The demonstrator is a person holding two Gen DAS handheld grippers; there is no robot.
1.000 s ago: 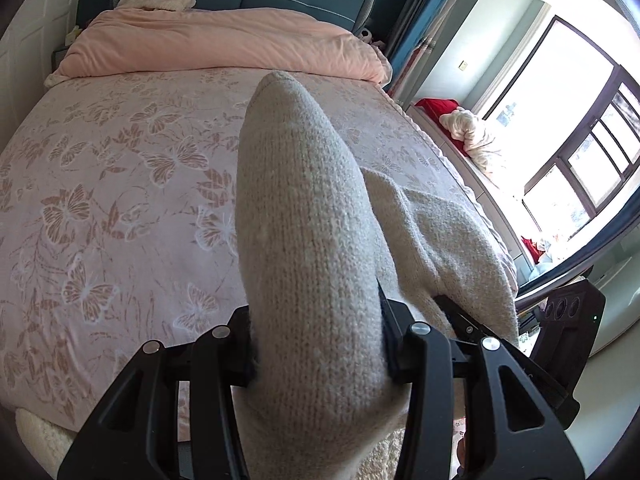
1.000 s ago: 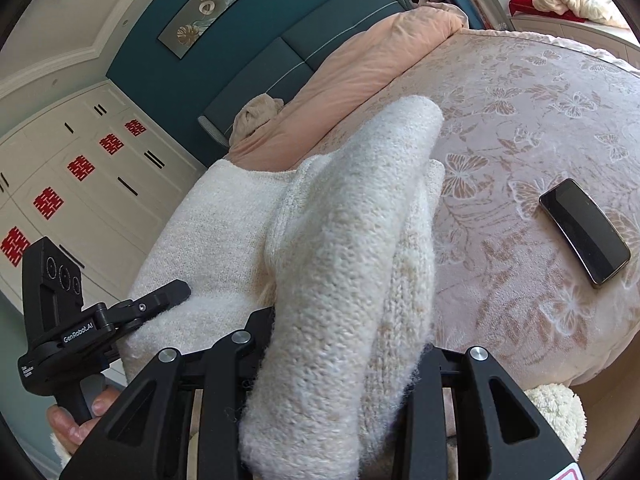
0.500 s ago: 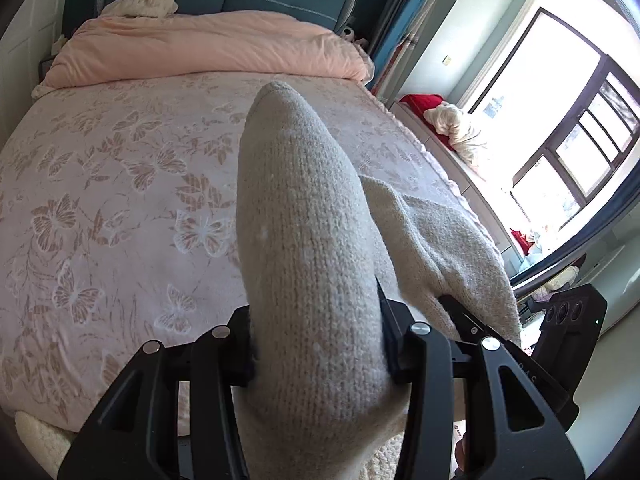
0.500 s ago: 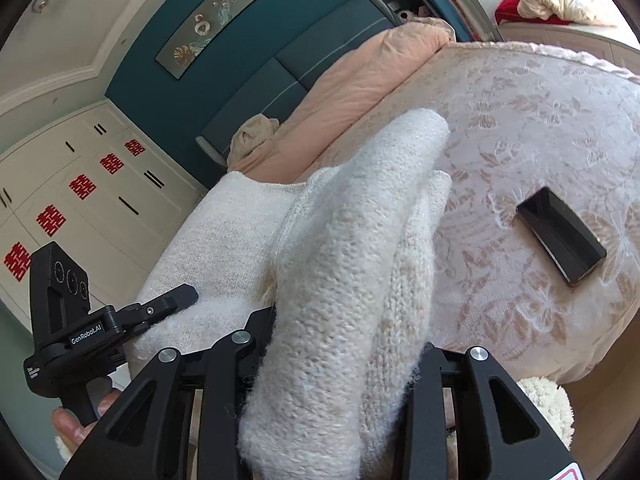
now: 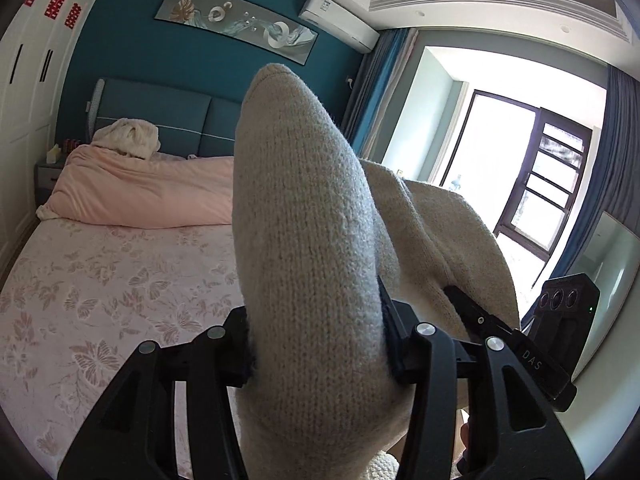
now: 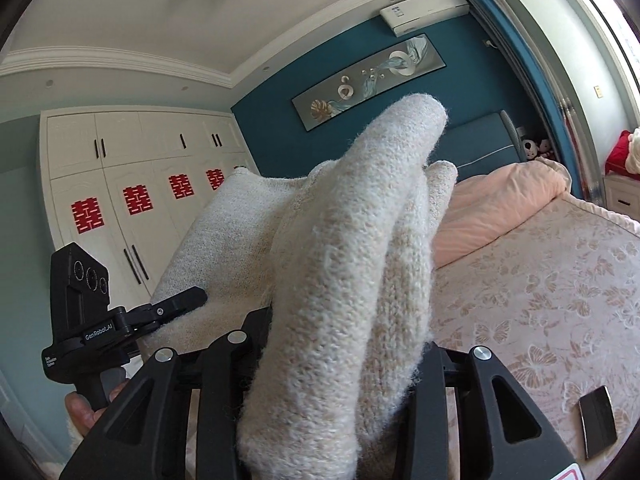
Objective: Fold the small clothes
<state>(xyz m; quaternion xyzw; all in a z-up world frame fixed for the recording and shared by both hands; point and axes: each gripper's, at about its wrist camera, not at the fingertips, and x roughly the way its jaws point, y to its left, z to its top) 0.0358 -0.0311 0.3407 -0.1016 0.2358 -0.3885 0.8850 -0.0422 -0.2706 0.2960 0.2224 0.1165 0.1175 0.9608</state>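
Observation:
A cream knitted sweater (image 5: 304, 240) is held up in the air between both grippers, above the near edge of the bed. My left gripper (image 5: 320, 344) is shut on a bunched fold of it, which sticks up between the fingers. My right gripper (image 6: 340, 344) is shut on another bunched fold of the same sweater (image 6: 352, 264). The knit stretches between them. The right gripper shows at the right of the left wrist view (image 5: 520, 340), the left gripper at the left of the right wrist view (image 6: 132, 316). The fingertips are hidden by the cloth.
The bed (image 5: 100, 292) with a pink butterfly cover lies below and ahead, with a pink duvet (image 5: 152, 196) at its head. A black phone (image 6: 598, 420) lies on the cover near the right. White wardrobes (image 6: 132, 200) stand left, a window (image 5: 532, 176) right.
Both grippers have risen and tilted upward with the sweater. The views now show the wall and ceiling instead of the bed top. The grips have not changed.

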